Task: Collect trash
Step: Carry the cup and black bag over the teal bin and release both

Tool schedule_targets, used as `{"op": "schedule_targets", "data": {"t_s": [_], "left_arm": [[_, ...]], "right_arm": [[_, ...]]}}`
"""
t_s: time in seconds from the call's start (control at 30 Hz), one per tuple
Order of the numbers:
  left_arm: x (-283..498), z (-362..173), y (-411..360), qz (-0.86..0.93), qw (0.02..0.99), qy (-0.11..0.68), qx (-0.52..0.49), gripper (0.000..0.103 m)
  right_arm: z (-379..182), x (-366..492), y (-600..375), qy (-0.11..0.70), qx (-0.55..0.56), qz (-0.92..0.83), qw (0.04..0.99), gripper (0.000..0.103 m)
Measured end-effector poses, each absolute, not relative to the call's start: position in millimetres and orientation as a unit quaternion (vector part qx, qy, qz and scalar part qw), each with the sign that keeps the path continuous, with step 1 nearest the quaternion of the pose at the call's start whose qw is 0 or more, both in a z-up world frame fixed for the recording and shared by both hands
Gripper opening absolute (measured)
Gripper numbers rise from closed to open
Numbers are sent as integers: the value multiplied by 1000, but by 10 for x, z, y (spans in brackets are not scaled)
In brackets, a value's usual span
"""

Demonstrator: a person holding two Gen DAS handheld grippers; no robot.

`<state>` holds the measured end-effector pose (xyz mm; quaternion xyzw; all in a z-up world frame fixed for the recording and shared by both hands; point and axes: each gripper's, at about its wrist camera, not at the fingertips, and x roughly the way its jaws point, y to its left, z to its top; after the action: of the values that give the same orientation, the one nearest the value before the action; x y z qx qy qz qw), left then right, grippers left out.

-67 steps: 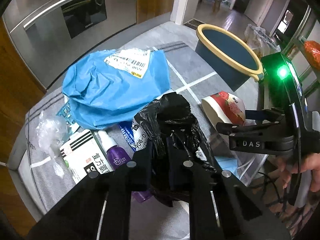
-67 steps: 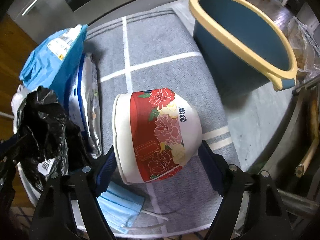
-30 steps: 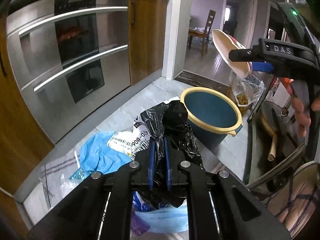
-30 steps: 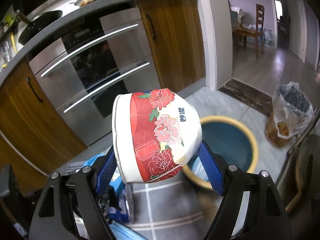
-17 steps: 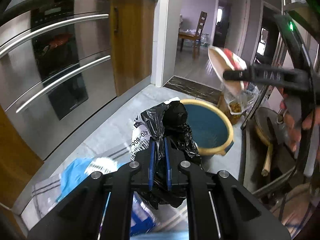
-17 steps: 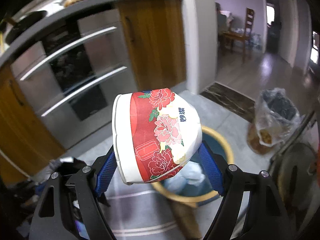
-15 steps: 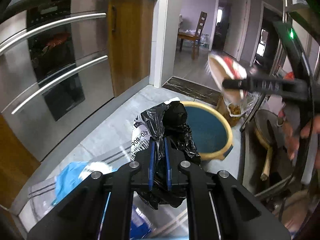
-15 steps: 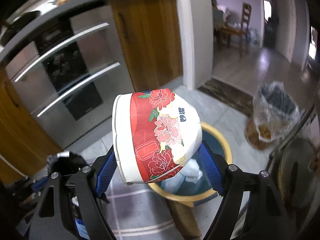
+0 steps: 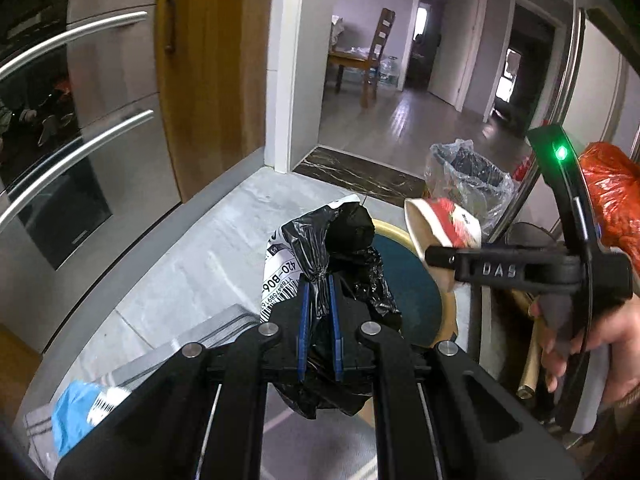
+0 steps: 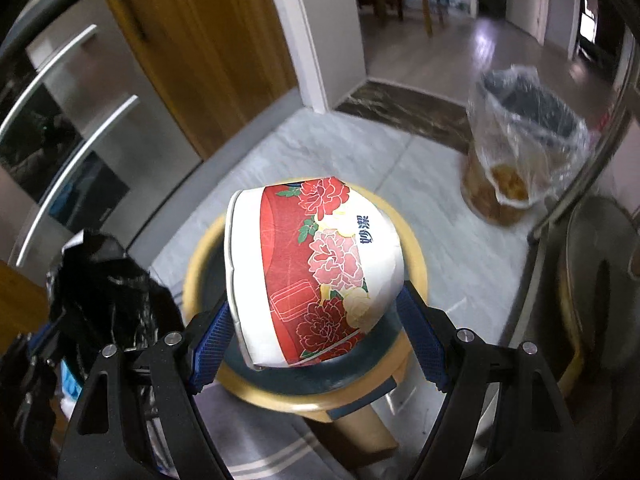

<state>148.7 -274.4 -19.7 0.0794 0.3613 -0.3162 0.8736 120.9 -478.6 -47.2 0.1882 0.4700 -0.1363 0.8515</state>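
Observation:
My left gripper (image 9: 319,300) is shut on a crumpled black plastic bag (image 9: 352,248) with a white barcode label, held in the air beside the blue bin with a yellow rim (image 9: 416,300). My right gripper (image 10: 316,320) is shut on a red and white flowered paper bowl (image 10: 316,268), held on its side right over the bin (image 10: 304,396). The bowl also shows in the left wrist view (image 9: 444,226), clamped by the right gripper (image 9: 440,258). The black bag shows at the left of the right wrist view (image 10: 104,280).
A blue mailer bag (image 9: 76,412) lies on the grey mat at lower left. A clear-bagged trash can (image 10: 520,148) stands on the floor beyond the bin. Oven fronts and a wooden cabinet (image 9: 208,80) line the left. A metal rack (image 10: 576,184) stands at right.
Both grippers have swung over towards the bin. The bowl has come down from high in the air to just above the bin's opening. The black bag stays clamped.

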Motion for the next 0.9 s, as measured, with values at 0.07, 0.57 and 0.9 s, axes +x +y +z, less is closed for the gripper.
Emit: {"op": "schedule_targets", "data": {"t_s": [0.07, 0.57, 0.9], "left_arm": [[1558, -294, -2860, -317, 868, 372, 87, 9], [1754, -625, -3488, -319, 856, 368, 173, 9], [1874, -745, -3473, -311, 856, 382, 157, 20]], "right_arm": [[-555, 1232, -4847, 475, 200, -141, 845, 79], [-993, 1408, -5071, 500, 210, -169, 823, 79], [-1066, 1425, -5091, 496, 214, -161, 826, 80]]}}
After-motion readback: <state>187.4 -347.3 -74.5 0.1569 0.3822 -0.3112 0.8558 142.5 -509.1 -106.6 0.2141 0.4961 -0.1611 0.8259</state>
